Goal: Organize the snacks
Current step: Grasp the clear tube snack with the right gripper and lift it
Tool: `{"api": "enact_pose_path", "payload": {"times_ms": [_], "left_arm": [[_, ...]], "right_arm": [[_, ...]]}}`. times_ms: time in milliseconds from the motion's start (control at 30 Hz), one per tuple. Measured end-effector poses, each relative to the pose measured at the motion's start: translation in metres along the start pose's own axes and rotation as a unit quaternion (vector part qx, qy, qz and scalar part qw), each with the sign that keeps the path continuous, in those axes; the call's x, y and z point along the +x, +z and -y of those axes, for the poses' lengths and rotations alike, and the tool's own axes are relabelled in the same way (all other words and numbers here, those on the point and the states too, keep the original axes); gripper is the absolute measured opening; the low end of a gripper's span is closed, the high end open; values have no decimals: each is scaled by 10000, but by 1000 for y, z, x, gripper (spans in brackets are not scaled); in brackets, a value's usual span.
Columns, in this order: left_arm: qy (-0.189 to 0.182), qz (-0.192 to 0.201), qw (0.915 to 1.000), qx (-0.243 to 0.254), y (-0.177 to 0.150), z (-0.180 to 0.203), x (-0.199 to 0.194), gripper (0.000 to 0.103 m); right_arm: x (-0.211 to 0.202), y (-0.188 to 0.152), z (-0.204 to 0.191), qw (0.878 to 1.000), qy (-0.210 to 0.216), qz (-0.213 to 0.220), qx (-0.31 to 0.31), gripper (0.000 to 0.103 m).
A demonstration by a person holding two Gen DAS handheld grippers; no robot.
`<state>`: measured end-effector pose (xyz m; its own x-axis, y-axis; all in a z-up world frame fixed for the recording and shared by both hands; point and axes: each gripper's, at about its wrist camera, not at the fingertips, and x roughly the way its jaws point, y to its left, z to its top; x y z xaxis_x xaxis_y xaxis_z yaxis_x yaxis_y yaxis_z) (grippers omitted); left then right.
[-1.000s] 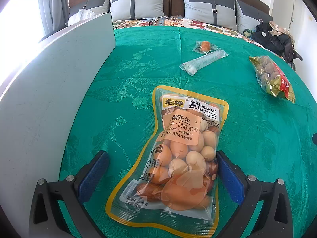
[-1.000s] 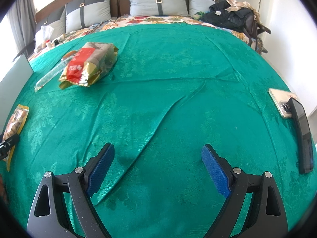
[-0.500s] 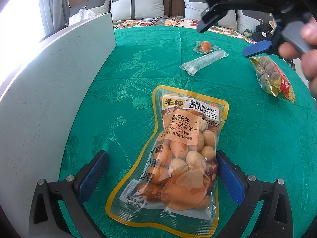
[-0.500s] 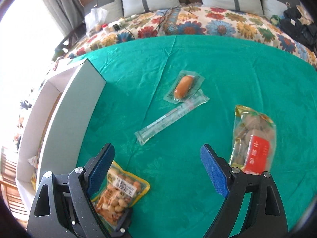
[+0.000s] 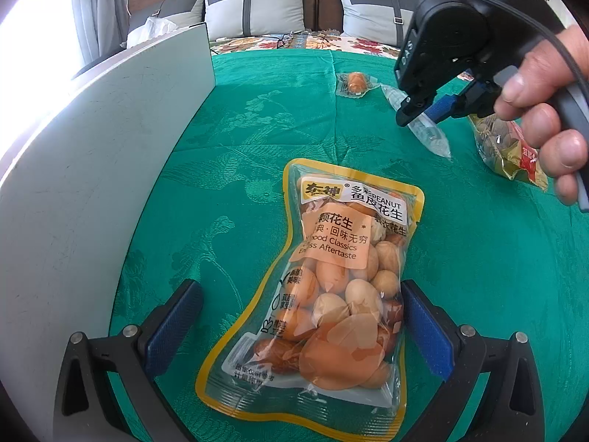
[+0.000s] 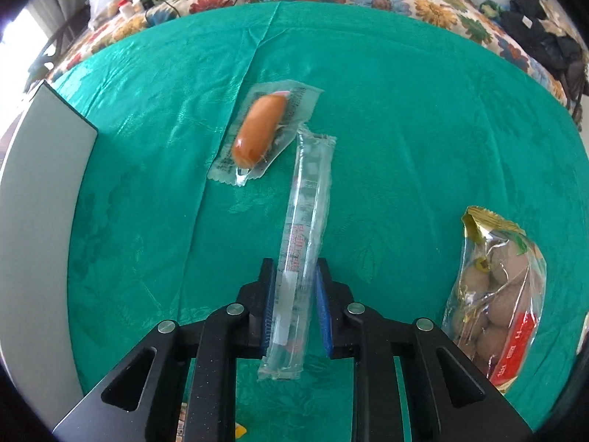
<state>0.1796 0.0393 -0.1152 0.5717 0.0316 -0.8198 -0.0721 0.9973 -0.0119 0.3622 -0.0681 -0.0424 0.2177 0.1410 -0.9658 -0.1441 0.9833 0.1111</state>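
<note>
The right gripper (image 6: pixel 294 305) is pinching a long clear tube packet (image 6: pixel 303 235) near its close end, blue pads pressed against both sides; whether the packet is lifting off the green cloth (image 6: pixel 405 110) or lying on it is hard to tell. The packet's print is too small to read. In the left wrist view the same gripper (image 5: pixel 423 110) is covering most of that packet (image 5: pixel 430 136), with only its ends sticking out, and the person's hand (image 5: pixel 541 110) is blocking part of the nut bag (image 5: pixel 504 147) with the red label.

The left gripper (image 5: pixel 302 324) is standing wide open, gripping nothing, with the peanut bag (image 5: pixel 331 287) lying flat between its pads; whether the right pad is touching the bag cannot be told.

Only the right wrist view is showing the wrapped sausage (image 6: pixel 261 129) clearly, its far wrapper edge just under the tube packet's tip. The white box (image 5: pixel 73 184) is cut off at the left in both views, its inside hidden.
</note>
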Motion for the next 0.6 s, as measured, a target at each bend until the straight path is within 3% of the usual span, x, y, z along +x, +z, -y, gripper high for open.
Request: {"api": "enact_pose_path", "payload": {"times_ms": [233, 400, 467, 600], "left_arm": [[1, 1, 10000, 0, 0, 0, 0, 103], [1, 2, 10000, 0, 0, 0, 0, 103], [0, 3, 10000, 0, 0, 0, 0, 103], [2, 2, 10000, 1, -1, 0, 0, 103]], "right_arm": [[-60, -50, 38, 9955, 833, 411, -182, 19], [-101, -124, 61, 9897, 1123, 814, -352, 19], [-105, -161, 73, 9899, 961, 962, -392, 19], [-88, -218, 92, 9907, -174, 1256, -502, 19]]}}
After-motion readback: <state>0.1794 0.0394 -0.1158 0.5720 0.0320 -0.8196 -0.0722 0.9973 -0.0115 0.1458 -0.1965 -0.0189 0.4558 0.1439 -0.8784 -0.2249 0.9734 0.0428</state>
